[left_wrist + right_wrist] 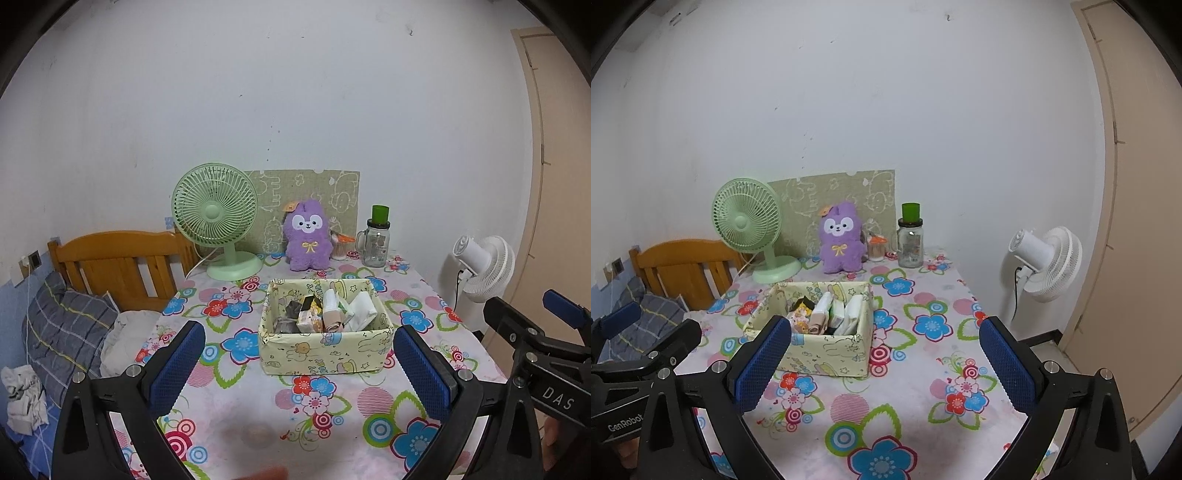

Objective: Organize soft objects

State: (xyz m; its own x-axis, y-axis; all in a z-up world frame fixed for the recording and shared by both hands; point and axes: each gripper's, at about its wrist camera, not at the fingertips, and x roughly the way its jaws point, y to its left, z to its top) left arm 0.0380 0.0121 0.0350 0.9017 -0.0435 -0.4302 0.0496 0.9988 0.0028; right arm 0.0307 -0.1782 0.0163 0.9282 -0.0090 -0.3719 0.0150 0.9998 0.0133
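Above the flower-patterned worktop (332, 413), left tool (299, 363) and right tool (884, 360) hover level, spread wide, empty; ahead sits the pale-yellow fabric box (325, 349) of folded cloths.

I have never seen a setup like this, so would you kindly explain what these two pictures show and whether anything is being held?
There is no robot: a person carries a two-finger tool in each hand, with a wide-angle camera looking along its fingers. One picture comes from the left gripper, the other from the right gripper. Both have jaws wide apart and hold nothing. Ahead is a table under a flowered cloth. On it sit a yellow fabric box of folded soft items, a purple plush toy, a green fan and a glass jar.
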